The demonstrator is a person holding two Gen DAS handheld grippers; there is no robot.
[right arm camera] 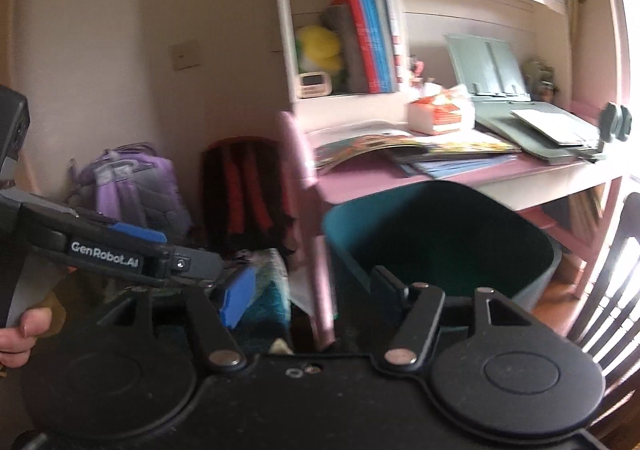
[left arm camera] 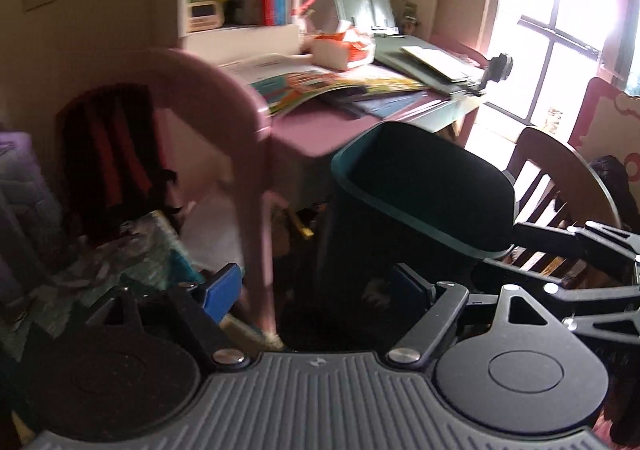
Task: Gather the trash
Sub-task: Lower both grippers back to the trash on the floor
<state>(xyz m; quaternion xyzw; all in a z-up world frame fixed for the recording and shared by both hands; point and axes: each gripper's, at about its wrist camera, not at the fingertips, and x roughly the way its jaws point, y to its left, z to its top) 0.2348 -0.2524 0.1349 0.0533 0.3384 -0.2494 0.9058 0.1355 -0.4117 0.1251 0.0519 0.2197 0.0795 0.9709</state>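
A cluttered pink desk (right arm camera: 352, 186) under bookshelves fills the room's corner, with a teal bin (right arm camera: 440, 238) standing open-mouthed just in front of it, likely placed to receive trash. The left gripper (left arm camera: 320, 290) and right gripper (right arm camera: 308, 290) both gape wide and hold nothing, probably ready for pickup.

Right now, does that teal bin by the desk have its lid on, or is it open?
Open. The teal bin shows a bare rim and a dark hollow inside, no lid in view. Whether it holds trash cannot be told; the inside is too dark.

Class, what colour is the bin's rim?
Teal; the bin shows best in the right wrist view.
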